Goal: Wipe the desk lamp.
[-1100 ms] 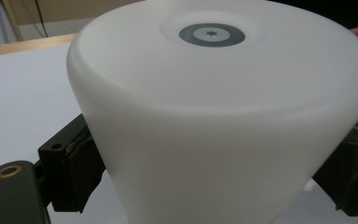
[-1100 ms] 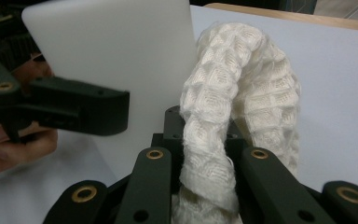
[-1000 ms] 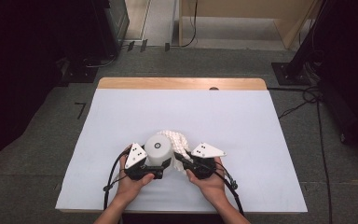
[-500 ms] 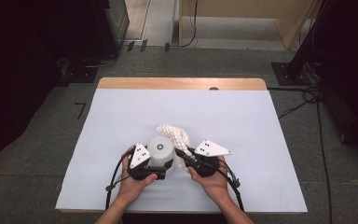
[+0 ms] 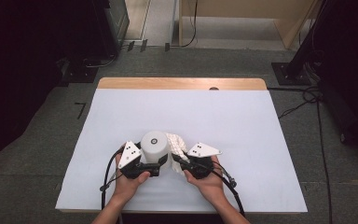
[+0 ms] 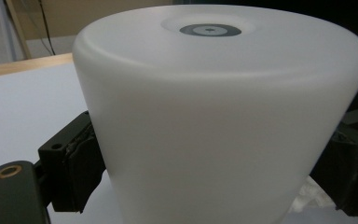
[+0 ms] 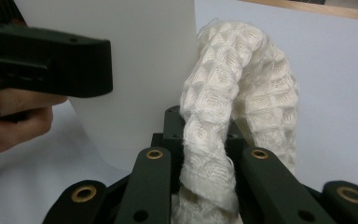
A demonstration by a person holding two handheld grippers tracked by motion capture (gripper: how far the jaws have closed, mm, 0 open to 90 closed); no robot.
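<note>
High view: near table edge (image 5: pixel 121 196), upturned white cup (image 5: pixel 154 148) clamped across its sides by left gripper (image 5: pixel 154 167); waffle cloth (image 5: pixel 177 145) pinched in shut right gripper (image 5: pixel 176 161), touching cup. Cup probably light, stiff, slick; best held low. Cloth soft, floppy; best pinched at bunched fold.

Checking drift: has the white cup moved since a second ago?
Yes. The white cup has shifted slightly nearer the table's near edge, held in the left tongs.

Both forearms enter from 6 o'clock, hands side by side. Left gripper (image 5: pixel 156 164) jaws point toward 3 o'clock, spread wide, pads pressed on tall white plastic cup (image 5: pixel 154 145). Right gripper (image 5: pixel 178 161) aims toward 10 o'clock, jaws pinched tight on cream waffle-weave cloth (image 7: pixel 223 121).
</note>
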